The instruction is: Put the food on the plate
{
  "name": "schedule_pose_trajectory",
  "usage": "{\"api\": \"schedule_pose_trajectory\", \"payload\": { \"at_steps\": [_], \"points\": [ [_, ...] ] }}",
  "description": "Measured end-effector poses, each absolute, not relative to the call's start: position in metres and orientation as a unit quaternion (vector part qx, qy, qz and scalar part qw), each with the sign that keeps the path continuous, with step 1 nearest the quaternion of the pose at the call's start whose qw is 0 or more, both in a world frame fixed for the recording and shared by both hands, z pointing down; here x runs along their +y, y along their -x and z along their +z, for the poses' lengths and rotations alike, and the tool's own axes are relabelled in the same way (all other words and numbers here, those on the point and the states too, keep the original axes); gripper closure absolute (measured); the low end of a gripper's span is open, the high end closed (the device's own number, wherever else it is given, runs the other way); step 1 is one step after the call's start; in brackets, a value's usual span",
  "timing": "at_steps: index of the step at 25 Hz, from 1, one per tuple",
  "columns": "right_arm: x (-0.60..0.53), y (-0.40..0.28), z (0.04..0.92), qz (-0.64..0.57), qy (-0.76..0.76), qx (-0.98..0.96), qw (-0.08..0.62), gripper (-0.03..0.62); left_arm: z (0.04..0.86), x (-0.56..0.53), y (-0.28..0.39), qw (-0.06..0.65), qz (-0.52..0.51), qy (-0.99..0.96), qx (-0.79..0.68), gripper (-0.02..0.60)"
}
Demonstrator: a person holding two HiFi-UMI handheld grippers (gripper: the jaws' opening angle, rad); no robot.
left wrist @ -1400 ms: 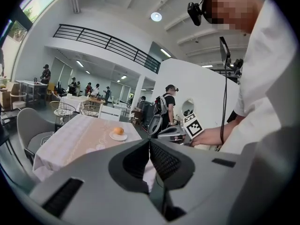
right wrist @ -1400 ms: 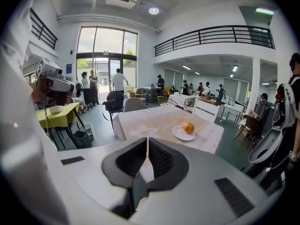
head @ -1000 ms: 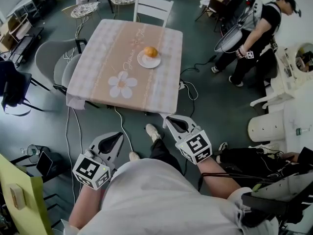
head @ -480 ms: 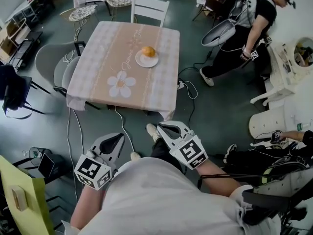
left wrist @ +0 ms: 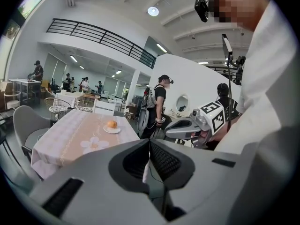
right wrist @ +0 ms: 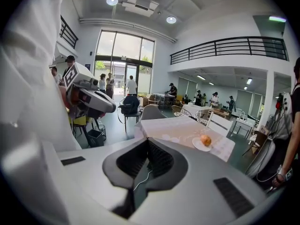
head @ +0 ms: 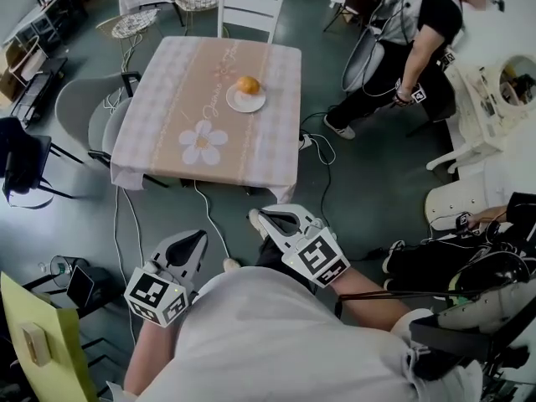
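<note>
Holds L gripper [head: 196,239] & R gripper [head: 262,215] low by torso, jaws pressed together on nothing, prob. w/ no carrying left. Shows food [head: 247,84] already resting on plate [head: 234,104], mid table [head: 167,115], well apart from both.

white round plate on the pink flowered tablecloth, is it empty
No, a round orange piece of food sits on the white round plate in the head view.

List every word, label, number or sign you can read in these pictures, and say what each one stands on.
Tablecloth: a line of cursive script beside the plate, too small to read.
Marker cubes on the left gripper and right gripper: black-and-white square patterns, not letters.
No other text is legible.
</note>
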State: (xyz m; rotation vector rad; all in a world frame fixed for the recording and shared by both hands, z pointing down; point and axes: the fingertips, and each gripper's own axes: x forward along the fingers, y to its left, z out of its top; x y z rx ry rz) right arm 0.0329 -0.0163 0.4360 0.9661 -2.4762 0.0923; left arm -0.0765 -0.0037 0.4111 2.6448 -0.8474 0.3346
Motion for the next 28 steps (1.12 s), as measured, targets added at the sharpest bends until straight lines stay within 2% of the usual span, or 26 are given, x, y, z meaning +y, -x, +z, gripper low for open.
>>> {"api": "schedule_pose_trajectory", "payload": {
  "at_steps": [10,28],
  "points": [
    [-0.021,-0.025,0.440,0.035,-0.344,-0.907,0.239,0.582,0.416,-0.009,0.076,0.175,0.117,-0.931,-0.297,0.571],
    [-0.040,-0.049,0.450,0.059,-0.360,-0.899,0.241,0.582,0.423,-0.030,0.051,0.185,0.133,-0.935,-0.273,0.571]
  ]
}}
